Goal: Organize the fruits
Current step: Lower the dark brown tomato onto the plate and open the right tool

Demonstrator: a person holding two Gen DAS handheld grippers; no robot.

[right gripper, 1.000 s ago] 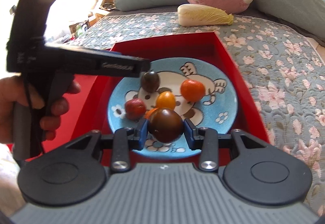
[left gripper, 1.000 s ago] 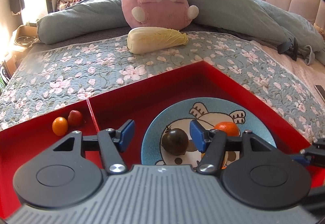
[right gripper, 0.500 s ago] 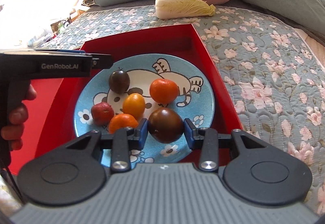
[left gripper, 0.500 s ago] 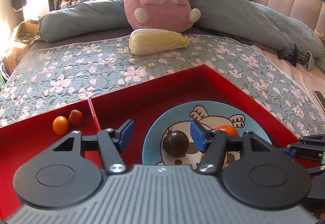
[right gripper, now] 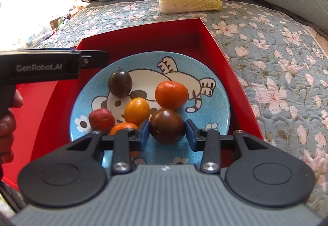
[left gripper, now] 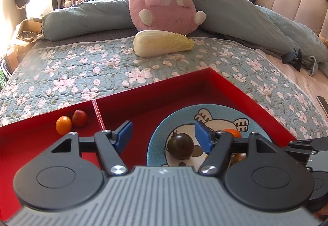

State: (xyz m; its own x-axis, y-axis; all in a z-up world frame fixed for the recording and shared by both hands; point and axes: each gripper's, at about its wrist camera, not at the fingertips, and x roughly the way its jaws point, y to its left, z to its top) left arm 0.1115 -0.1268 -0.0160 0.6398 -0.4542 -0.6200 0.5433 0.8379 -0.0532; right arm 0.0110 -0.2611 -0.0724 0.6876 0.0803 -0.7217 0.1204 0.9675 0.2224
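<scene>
A blue cartoon plate (right gripper: 217, 107) lies in the right part of a red tray (right gripper: 231, 74). On it are a dark tomato (right gripper: 120, 84), an orange mandarin (right gripper: 171, 94), a yellow-orange fruit (right gripper: 137, 111), a small red fruit (right gripper: 101, 120) and another orange fruit (right gripper: 121, 127). My right gripper (right gripper: 167, 131) is shut on a dark brown tomato (right gripper: 167, 126) just above the plate's near side. My left gripper (left gripper: 163, 135) is open and empty over the tray, with the dark tomato (left gripper: 180, 145) between its fingers' line. An orange fruit (left gripper: 63, 124) and a red fruit (left gripper: 79, 118) lie in the tray's left compartment.
The tray sits on a floral quilt (left gripper: 82, 74). A napa cabbage (left gripper: 162, 45) and a pink plush rabbit (left gripper: 166, 2) lie behind it, with grey-blue pillows (left gripper: 86, 19). A thin divider (left gripper: 98, 115) splits the tray. The left gripper's body (right gripper: 41, 66) crosses the right wrist view.
My right gripper has pulled back and up with the dark brown tomato, so the whole plate shows. The left gripper has shifted slightly left in the right wrist view.
</scene>
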